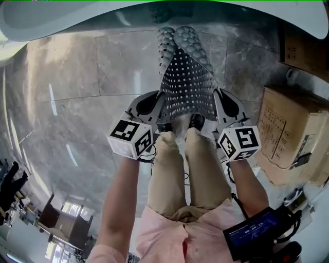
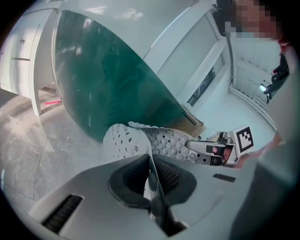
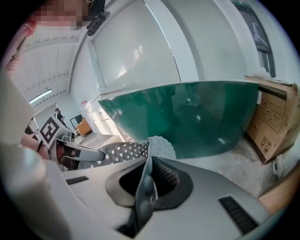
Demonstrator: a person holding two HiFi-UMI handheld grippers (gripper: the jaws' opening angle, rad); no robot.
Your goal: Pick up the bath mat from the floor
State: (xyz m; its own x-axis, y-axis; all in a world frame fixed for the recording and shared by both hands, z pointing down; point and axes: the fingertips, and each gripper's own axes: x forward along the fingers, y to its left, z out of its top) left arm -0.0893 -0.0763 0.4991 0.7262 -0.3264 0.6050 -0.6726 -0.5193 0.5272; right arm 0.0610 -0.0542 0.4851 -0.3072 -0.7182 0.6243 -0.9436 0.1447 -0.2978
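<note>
The grey bath mat, perforated with small holes and studded with suction bumps, hangs folded between my two grippers above the marble floor. My left gripper is shut on the mat's near left corner, my right gripper on its near right corner. In the left gripper view the mat runs as a thin edge between the left gripper's jaws and drapes away rightward. The right gripper view shows the mat pinched in the right gripper, its bumpy far end curling up.
A dark green bathtub with a white rim stands just beyond the mat. Cardboard boxes sit to the right on the floor. The person's legs and shoes are directly below the grippers.
</note>
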